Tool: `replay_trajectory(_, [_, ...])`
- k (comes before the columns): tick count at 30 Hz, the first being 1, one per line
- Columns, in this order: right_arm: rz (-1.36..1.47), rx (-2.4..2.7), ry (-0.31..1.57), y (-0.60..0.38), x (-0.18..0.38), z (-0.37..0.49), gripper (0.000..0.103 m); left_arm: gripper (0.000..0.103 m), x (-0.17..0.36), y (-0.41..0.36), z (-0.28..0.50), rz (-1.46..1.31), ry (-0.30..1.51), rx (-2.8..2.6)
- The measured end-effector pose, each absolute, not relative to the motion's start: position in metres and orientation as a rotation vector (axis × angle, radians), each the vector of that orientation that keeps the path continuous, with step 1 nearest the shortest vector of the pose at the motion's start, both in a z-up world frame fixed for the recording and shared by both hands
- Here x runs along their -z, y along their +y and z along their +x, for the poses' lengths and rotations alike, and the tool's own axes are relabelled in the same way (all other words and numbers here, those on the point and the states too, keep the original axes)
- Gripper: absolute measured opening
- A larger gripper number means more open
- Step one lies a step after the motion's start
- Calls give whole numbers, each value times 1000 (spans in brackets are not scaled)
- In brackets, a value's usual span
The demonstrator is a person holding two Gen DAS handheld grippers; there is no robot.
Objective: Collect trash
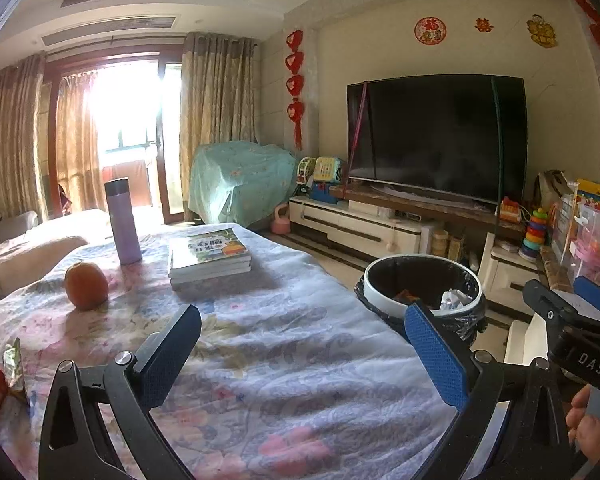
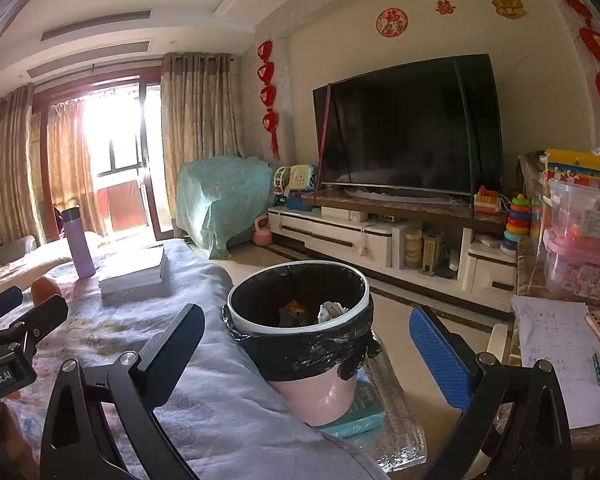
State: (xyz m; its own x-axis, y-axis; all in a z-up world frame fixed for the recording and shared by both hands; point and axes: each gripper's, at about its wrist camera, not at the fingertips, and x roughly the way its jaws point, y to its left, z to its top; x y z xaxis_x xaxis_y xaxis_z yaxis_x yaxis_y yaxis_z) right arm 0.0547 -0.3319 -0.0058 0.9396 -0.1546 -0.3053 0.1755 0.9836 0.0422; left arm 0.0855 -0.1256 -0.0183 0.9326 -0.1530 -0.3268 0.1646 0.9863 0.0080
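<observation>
- Bench cover (image 1: 300,360): pale lilac-white cloth, pink and blue floral print.
- Flask (image 1: 122,222): lavender body, dark cap.
- Round fruit (image 1: 86,286): orange.
- Top book of the stack (image 1: 216,245): green, illustrated cover.
- Bin (image 2: 320,392): pink body, white rim, glossy black liner.
- Gripper fingers (image 1: 436,354): blue textured pads on black frames.
- Draped cloth by the window (image 1: 236,180): mint green, faint flowers.
- Wall hangings (image 1: 295,80): red.
- Curtains (image 1: 216,112): tan, patterned.

- snack wrappers (image 1: 4,376) cut off at the left edge, print unreadable
- trash bin (image 2: 300,320) contents too dark, maybe crumpled paper
- handwritten sheet (image 2: 556,344) too small to read
</observation>
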Motion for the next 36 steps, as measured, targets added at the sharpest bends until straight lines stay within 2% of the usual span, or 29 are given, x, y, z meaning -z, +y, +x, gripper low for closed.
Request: replay_trajectory(36, [68,166,293,-329,3,50,103,102,18,-126,84,46,328,170])
